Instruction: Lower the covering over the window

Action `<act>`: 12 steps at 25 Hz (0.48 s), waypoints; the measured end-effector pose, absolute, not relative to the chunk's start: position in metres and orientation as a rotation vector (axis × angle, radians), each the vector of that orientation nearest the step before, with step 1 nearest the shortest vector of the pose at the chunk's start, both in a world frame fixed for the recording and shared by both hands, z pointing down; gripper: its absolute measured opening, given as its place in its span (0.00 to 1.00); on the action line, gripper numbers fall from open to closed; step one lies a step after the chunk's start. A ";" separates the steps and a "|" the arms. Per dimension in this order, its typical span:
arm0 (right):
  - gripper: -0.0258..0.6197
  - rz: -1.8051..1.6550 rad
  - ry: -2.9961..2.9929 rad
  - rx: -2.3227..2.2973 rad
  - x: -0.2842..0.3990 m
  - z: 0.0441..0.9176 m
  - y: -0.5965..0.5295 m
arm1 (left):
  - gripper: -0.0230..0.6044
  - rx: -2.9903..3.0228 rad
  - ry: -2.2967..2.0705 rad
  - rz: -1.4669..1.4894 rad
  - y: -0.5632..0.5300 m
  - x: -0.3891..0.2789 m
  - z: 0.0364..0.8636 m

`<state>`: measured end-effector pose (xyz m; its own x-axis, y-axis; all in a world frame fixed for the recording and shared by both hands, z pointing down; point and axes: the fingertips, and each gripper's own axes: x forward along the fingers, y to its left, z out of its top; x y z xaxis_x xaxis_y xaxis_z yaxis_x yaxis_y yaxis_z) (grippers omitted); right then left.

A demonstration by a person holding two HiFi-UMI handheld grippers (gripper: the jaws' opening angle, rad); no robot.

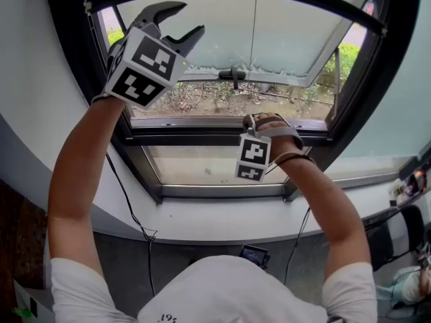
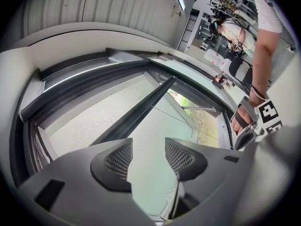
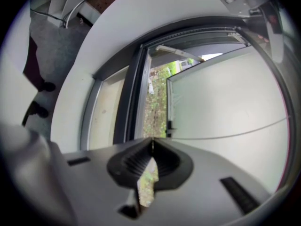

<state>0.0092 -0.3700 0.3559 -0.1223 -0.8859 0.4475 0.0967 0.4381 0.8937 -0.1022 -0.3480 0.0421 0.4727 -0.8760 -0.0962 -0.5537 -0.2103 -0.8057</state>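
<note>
Your left gripper [image 2: 148, 158]: fingers stood wide, empty, facing the mesh covering [image 2: 101, 114]. Your right gripper [image 3: 151, 147]: fingers pressed together, facing the window frame [image 3: 134, 102].

Room at the window: free before the pane, hemmed at the edges

Our left gripper [image 1: 176, 24], jaws apart with nothing between them, has free air before the pane, with the frame [image 1: 71, 52] close on its left and the dark bar [image 1: 323, 2] just above. The cord [image 1: 254, 25] runs down mid-pane to our right gripper [image 1: 259, 118], which pinches it. The handle [image 1: 234, 77] juts beside the cord.
</note>
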 end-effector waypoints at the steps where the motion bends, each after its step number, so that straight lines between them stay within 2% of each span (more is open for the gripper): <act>1: 0.07 -0.982 -1.445 0.740 0.010 0.361 -0.369 | 0.38 -1.897 1.202 -0.489 -0.349 -0.103 0.040; 12: 0.08 -0.948 -1.464 0.704 0.005 0.392 -0.360 | 0.43 -1.769 1.202 -0.656 -0.380 -0.105 0.048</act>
<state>0.0049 -0.3601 0.3923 -0.1225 -0.8602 0.4951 0.1000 0.4856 0.8684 -0.1047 -0.3801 0.0481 0.3936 -0.9181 -0.0469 -0.4570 -0.1512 -0.8765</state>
